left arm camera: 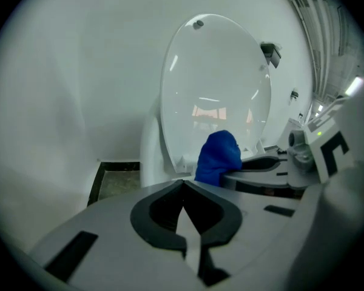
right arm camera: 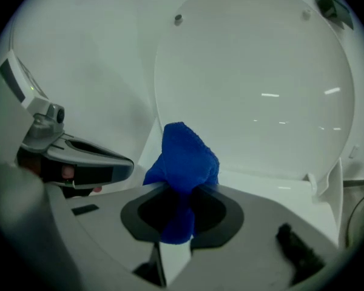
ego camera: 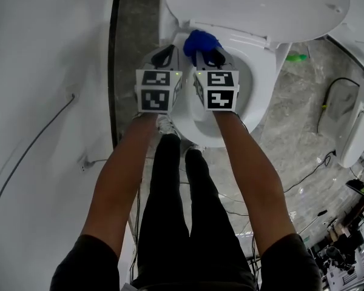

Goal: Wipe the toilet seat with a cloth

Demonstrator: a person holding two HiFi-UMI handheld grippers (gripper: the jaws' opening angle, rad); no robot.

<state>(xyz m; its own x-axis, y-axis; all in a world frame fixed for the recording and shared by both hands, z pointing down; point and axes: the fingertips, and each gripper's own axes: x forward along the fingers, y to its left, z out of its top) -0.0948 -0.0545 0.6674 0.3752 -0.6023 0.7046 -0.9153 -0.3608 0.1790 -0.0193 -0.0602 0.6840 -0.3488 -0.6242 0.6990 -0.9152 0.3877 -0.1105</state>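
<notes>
One bunched bright blue cloth (right arm camera: 185, 162) is pinched between the jaws of the right gripper (right arm camera: 179, 190), its bulk sticking out past the tips. It sits at the rear left edge of the white oval plastic toilet seat (ego camera: 262, 80), just in front of the hinge. Whether it touches the seat I cannot tell. Close beside it on the left, the left gripper (left arm camera: 183, 185) has its jaws pressed together with nothing between them, over the seat's left edge. Behind both stands the raised white toilet lid (right arm camera: 255, 90). Grey marbled floor tiles (ego camera: 291, 132) surround the bowl.
</notes>
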